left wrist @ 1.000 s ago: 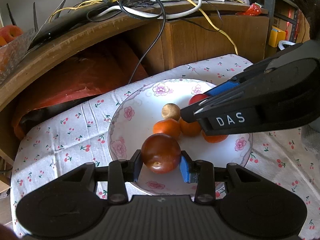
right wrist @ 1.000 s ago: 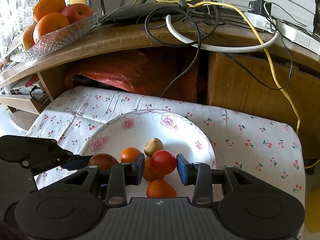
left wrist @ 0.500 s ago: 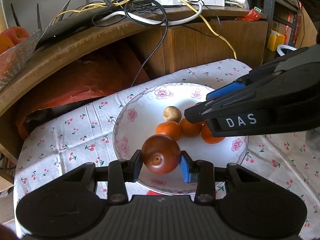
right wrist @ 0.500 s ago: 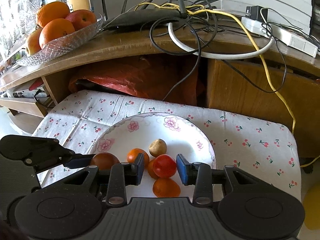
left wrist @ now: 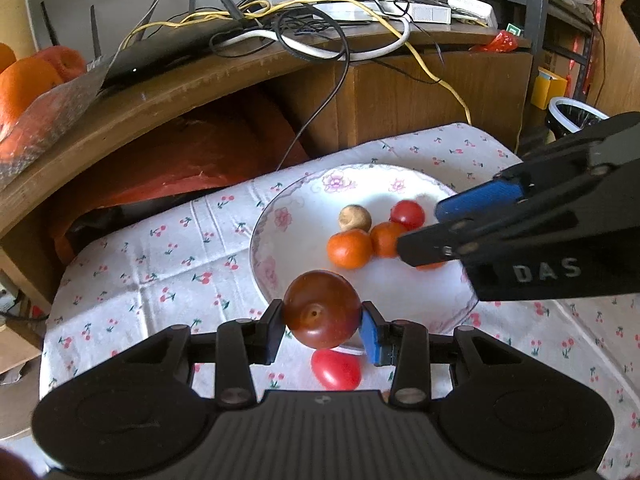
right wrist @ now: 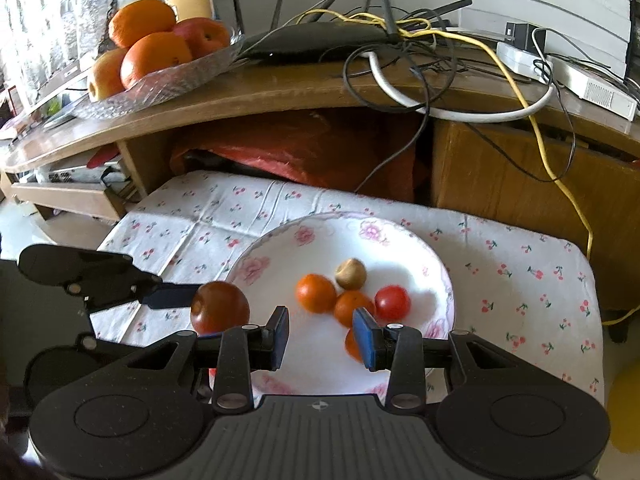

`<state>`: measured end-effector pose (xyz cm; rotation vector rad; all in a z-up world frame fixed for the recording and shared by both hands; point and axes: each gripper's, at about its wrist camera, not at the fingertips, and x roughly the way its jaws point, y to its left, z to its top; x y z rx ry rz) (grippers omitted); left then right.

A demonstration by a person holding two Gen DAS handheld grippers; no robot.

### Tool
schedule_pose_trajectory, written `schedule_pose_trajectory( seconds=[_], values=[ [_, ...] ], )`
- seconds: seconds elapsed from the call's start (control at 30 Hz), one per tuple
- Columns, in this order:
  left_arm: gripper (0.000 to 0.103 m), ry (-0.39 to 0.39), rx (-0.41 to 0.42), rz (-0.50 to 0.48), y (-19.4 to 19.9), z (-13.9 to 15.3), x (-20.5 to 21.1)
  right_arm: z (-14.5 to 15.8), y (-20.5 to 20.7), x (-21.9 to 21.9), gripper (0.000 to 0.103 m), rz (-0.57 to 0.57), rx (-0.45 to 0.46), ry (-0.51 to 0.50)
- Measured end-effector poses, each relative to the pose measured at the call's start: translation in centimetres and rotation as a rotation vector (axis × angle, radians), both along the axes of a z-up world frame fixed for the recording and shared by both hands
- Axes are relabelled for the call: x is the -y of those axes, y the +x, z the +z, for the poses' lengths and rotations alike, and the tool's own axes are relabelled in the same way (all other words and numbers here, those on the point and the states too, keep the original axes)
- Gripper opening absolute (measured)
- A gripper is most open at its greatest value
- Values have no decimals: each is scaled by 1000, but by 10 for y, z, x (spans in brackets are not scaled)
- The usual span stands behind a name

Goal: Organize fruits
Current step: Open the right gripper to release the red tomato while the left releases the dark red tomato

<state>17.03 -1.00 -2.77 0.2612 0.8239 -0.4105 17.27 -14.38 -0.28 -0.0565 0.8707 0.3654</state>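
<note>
My left gripper (left wrist: 322, 326) clamps a dark red plum (left wrist: 321, 309) above the floral plate's (left wrist: 298, 200) near rim, while my right gripper (right wrist: 322, 336) hangs open and empty over the plate's fruit.

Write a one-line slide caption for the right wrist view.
Open right gripper hovers over a flowered plate of small fruit while the left gripper holds a dark red fruit nearby.

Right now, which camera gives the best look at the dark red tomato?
The left wrist view: the dark red tomato fills the left gripper, stem scar facing the camera. The right wrist view shows it smaller, blurred, off to the side.
</note>
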Motion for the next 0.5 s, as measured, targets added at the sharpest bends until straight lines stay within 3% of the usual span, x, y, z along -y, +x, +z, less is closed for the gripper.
schedule_pose_trajectory(
  seconds=[0.2, 0.5],
  values=[
    [48, -28, -1, -9, -7, 3, -10, 1, -18, -4, 33, 20, -14, -6],
    [48, -42, 1, -1, 10, 0, 8, 9, -28, 10, 34, -19, -10, 27]
  ],
)
